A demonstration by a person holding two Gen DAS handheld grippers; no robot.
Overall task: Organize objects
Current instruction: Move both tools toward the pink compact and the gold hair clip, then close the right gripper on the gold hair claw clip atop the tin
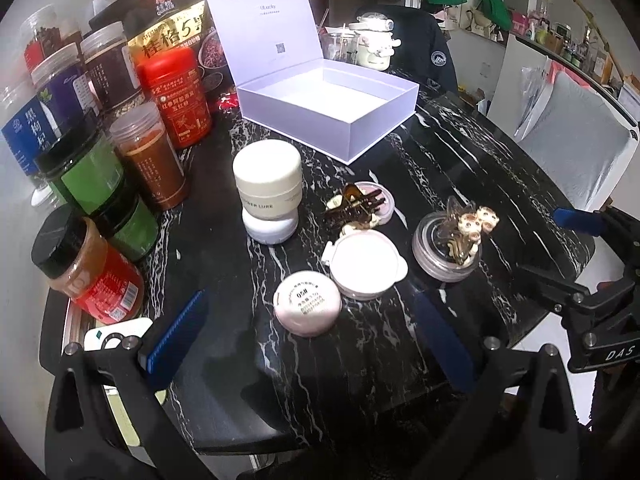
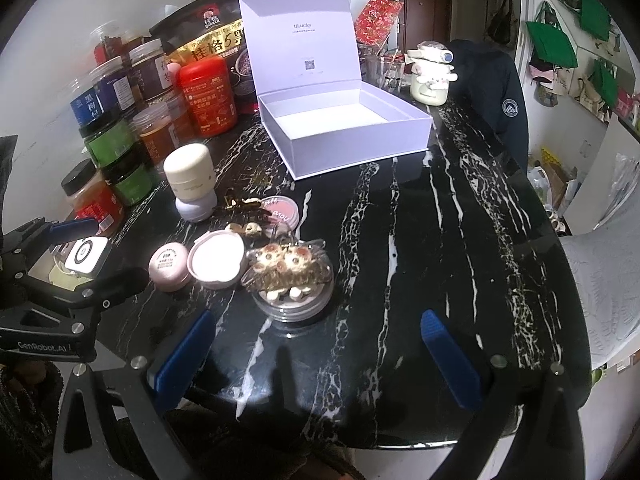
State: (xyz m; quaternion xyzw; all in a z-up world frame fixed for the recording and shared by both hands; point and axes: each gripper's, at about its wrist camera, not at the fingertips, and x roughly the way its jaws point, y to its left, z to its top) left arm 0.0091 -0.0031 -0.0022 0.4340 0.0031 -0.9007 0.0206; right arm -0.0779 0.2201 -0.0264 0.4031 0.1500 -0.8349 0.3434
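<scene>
The right half of the black marble table (image 2: 460,216) lies bare, an open lane up to the lavender box (image 2: 352,136), whose lid stands upright at the back. On the left, packed food jars (image 1: 92,152) wall that edge. Cosmetic jars and 2 hair clips (image 1: 360,232) cluster mid-table, with narrow gaps between them. A cream mug (image 2: 430,76) stands just beside the box's far right corner.

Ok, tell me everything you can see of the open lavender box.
The lavender box is a rigid, card-like gift box, pale purple outside and white inside. Its hinged lid stands upright at the back, with small "ULucky" print and a QR code on its inner face. The tray looks empty. It sits flat on the black marble table, set at an angle, beyond the cosmetics, with the red tin to its left. Neither gripper touches it.
</scene>
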